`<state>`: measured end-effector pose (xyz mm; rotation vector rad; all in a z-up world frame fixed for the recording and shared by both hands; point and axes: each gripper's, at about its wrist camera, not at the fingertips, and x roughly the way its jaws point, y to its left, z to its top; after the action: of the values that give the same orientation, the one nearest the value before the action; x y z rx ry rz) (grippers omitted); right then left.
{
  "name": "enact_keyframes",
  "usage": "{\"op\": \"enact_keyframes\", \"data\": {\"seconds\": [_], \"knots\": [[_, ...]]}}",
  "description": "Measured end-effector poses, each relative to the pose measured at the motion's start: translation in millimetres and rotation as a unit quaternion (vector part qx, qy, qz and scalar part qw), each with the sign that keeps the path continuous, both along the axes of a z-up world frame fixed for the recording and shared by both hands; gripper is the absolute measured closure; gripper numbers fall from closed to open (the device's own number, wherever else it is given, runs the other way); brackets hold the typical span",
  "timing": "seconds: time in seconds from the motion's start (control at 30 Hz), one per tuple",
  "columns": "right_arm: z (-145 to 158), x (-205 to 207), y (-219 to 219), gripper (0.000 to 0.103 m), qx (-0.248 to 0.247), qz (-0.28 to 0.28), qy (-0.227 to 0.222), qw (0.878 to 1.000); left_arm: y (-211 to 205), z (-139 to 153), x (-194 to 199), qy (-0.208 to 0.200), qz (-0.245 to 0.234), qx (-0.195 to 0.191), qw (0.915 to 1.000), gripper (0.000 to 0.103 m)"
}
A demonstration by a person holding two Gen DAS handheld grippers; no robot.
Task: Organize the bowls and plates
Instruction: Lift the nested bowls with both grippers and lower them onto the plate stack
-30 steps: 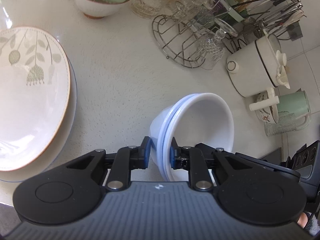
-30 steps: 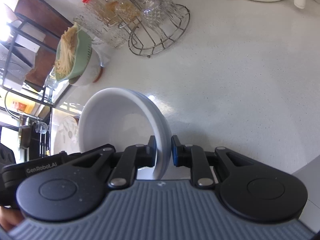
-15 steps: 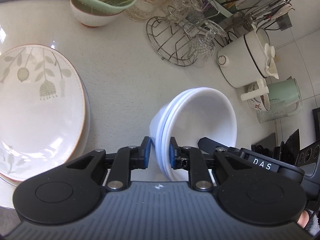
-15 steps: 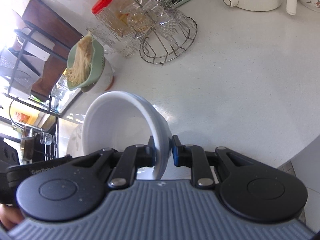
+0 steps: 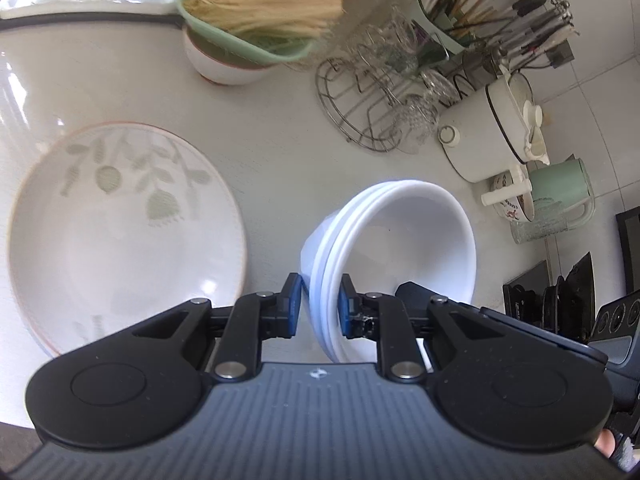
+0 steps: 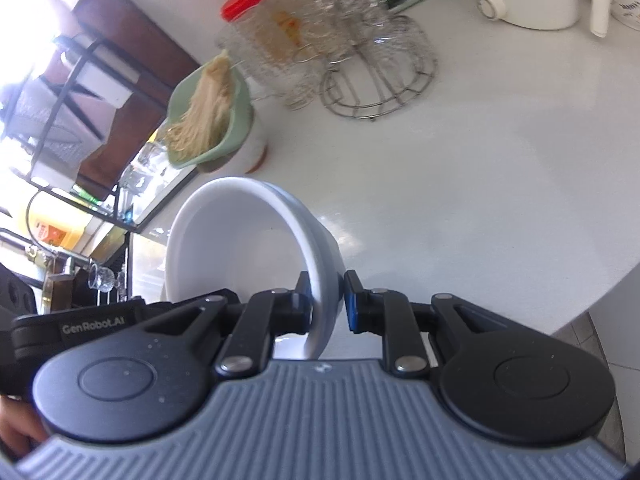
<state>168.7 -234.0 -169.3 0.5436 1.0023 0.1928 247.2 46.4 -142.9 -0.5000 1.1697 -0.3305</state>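
A stack of nested white bowls [image 5: 404, 236] hangs above the counter, held by both grippers on opposite rims. My left gripper [image 5: 318, 312] is shut on its near rim. My right gripper [image 6: 327, 300] is shut on the other rim, and the bowls [image 6: 240, 248] open to the left in the right wrist view. A stack of leaf-patterned plates [image 5: 120, 232] lies on the counter left of the bowls.
A green colander of noodles on a white bowl [image 5: 248, 40] stands at the back. A wire rack with glasses [image 5: 384, 112], a white pot [image 5: 492, 132], a utensil holder [image 5: 500, 16] and a green kettle [image 5: 560, 192] crowd the right. The counter edge [image 6: 592, 300] is at right.
Both grippers have lifted the bowl stack and pulled back. The plates have come further into the left view and the back-counter items have slid downward.
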Motion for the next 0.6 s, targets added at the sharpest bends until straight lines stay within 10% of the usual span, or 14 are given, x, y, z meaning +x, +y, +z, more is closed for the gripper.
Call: {"op": "enact_keyframes", "data": {"seconds": [0.6], "knots": [[-10,37,112,0.082,-0.005,0.159,0.0,0.987,118,-4,-33,-0.002,0.137,0.01,0.9905,0.08]]}}
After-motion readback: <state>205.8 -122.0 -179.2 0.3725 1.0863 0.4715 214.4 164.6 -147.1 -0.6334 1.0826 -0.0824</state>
